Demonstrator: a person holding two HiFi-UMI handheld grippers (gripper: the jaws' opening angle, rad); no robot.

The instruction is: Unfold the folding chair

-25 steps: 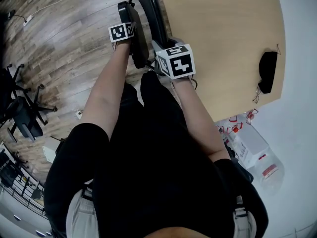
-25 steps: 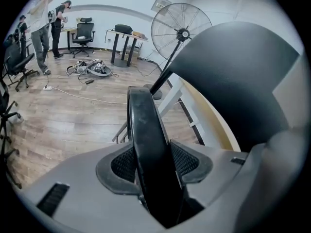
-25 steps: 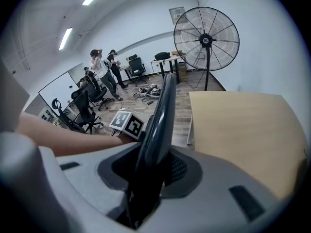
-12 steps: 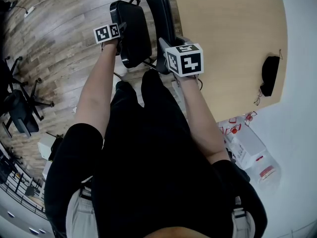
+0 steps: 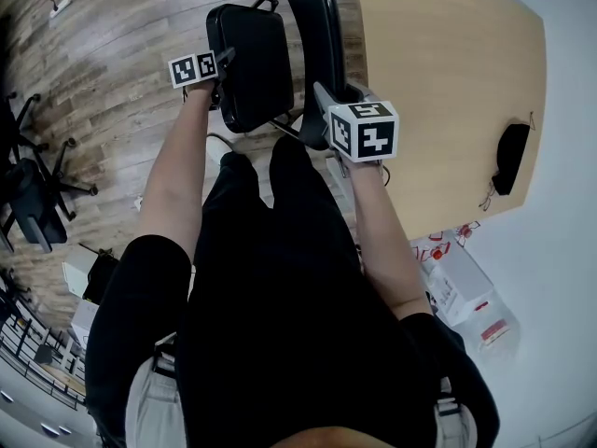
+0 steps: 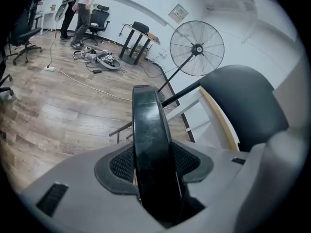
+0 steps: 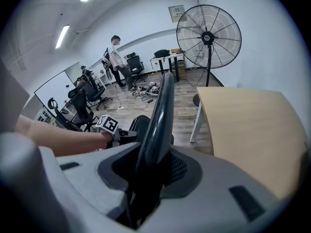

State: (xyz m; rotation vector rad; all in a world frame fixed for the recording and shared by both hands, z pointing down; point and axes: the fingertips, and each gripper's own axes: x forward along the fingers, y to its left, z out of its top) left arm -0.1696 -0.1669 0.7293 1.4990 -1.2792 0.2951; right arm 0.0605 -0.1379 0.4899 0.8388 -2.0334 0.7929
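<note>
The black folding chair stands between the wood floor and the table. In the head view its seat (image 5: 250,59) lies tilted out to the left of the backrest (image 5: 317,26), its broad face showing. My left gripper (image 5: 221,63) is shut on the seat's left edge; in the left gripper view that edge (image 6: 149,144) runs up between the pads of the left gripper (image 6: 158,178). My right gripper (image 5: 326,101) is shut on the backrest's rim. In the right gripper view the rim (image 7: 160,115) stands between the pads of the right gripper (image 7: 146,174).
A light wooden table (image 5: 448,73) stands right of the chair with a black object (image 5: 508,157) near its edge. Boxes (image 5: 462,287) lie on the floor at right, office chairs (image 5: 33,203) at left. A big pedestal fan (image 6: 197,49) and a person (image 7: 116,57) are farther back.
My left gripper has swung the seat out to the left, away from the backrest, so its broad face now shows. The right gripper has drifted slightly right with the backrest.
</note>
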